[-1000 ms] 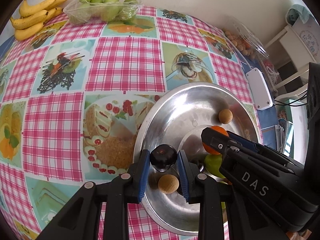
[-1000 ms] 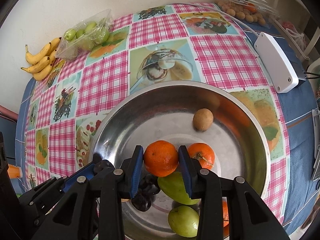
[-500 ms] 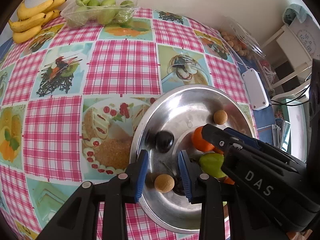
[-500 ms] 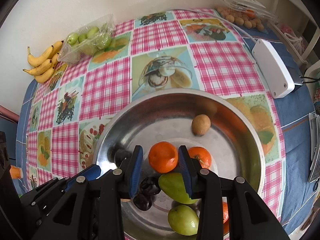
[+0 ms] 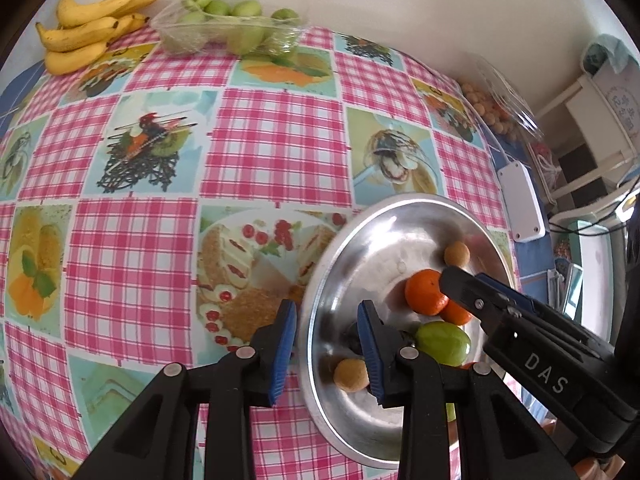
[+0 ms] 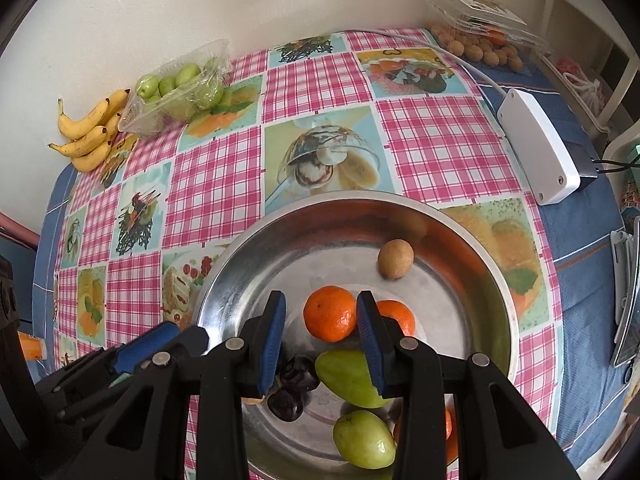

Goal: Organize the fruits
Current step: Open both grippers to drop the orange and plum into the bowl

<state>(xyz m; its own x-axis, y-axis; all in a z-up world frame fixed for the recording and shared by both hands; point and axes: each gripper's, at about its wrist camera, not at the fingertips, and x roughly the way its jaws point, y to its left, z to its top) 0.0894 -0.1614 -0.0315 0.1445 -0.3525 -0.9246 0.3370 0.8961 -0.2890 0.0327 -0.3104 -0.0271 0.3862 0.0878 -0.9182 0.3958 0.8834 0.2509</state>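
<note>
A steel bowl [image 6: 460,240] holds an orange mandarin [image 6: 330,313], a second mandarin [image 6: 398,316], green fruits [image 6: 352,376], dark plums [image 6: 298,374] and a brown longan [image 6: 395,259]. My right gripper [image 6: 320,338] is open and empty above the bowl, the mandarin lying free below its jaws. My left gripper [image 5: 326,334] is open and empty, straddling the bowl's left rim [image 5: 310,312]. A longan [image 5: 351,375] lies by its right finger. The right gripper's fingers [image 5: 464,284] show over the mandarin [image 5: 424,291] in the left wrist view.
Bananas [image 5: 86,32] and a clear tray of green fruits [image 5: 232,28] lie at the table's far edge by the wall. A clear box of longans [image 6: 480,46] and a white power adapter [image 6: 538,148] with cable sit at the right. A checked tablecloth [image 5: 276,144] covers the table.
The left gripper let go of the dark plum into the bowl and pulled back left. The right gripper let go of the mandarin, which now rests in the bowl, and rose.
</note>
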